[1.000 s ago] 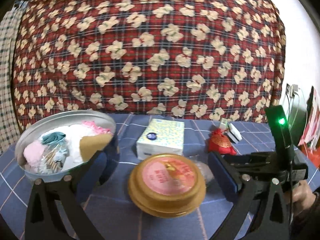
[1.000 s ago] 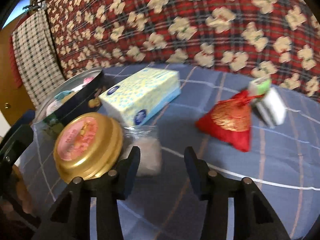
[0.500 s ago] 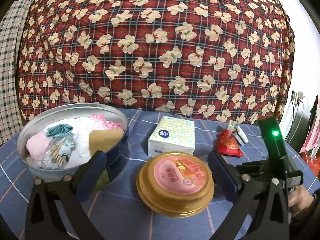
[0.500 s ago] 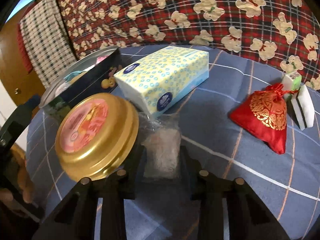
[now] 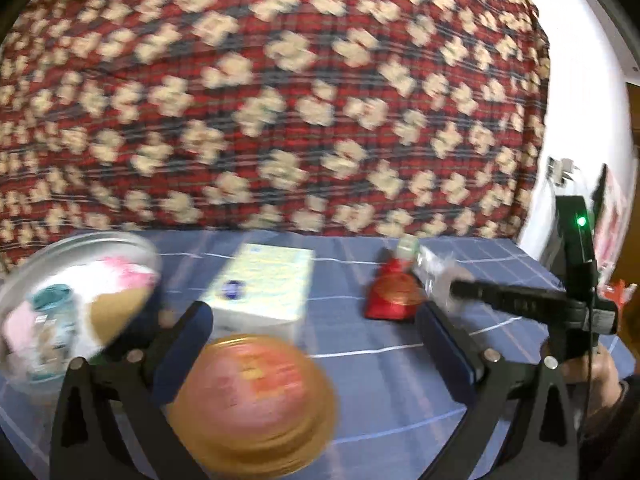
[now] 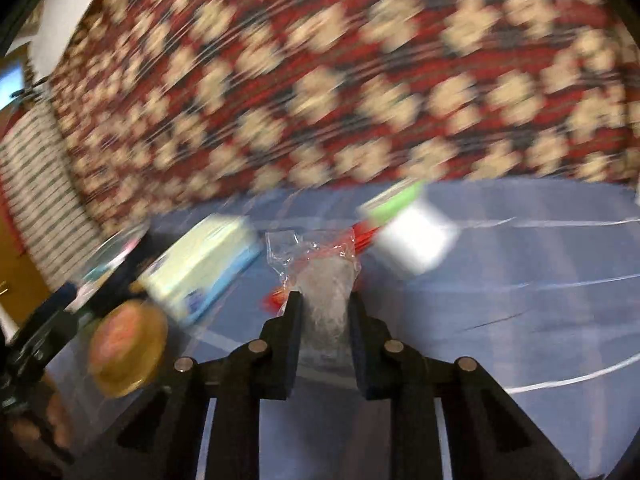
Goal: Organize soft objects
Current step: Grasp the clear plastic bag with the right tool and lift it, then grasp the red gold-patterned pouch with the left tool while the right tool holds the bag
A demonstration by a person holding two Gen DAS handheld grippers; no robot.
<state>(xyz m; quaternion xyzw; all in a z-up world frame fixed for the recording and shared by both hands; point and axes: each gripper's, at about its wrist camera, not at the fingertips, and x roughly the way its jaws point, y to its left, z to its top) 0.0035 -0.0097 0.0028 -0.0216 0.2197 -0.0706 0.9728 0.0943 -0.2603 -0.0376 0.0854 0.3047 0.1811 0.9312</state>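
Soft white fluff in a clear plastic bag [image 6: 326, 284] sits pinched between the two black fingers of the right gripper [image 6: 325, 308], whose pads press on its lower half while the crinkled open top of the bag sticks up past the fingertips; the bag is held above the blue checked tablecloth [image 6: 520, 320], clear of the surface as far as the blur lets one judge; in the left wrist view the same gripper shows as a dark bar coming in from the right edge with a pale smear at its tip [image 5: 444, 280], a hand [image 5: 588, 376] wrapped round its grip below a green light; the left gripper [image 5: 316, 320] stands with its jaws wide apart and nothing between the pads, the gold lid with a pink label [image 5: 252, 400] lying on the cloth low in the gap between the fingers; just behind it lies a pale yellow tissue pack [image 5: 264, 284], and to the left a round tin [image 5: 76, 248] holding soft things in white, pink, teal and tan; a red pouch with gold embroidery [image 5: 394, 296] lies to the right on the cloth, with a white and green sponge [image 6: 412, 236] just behind it; a red plaid quilt with cream flowers [image 5: 280, 100] rises behind the table; both views are smeared by motion, so fine detail cannot be read.
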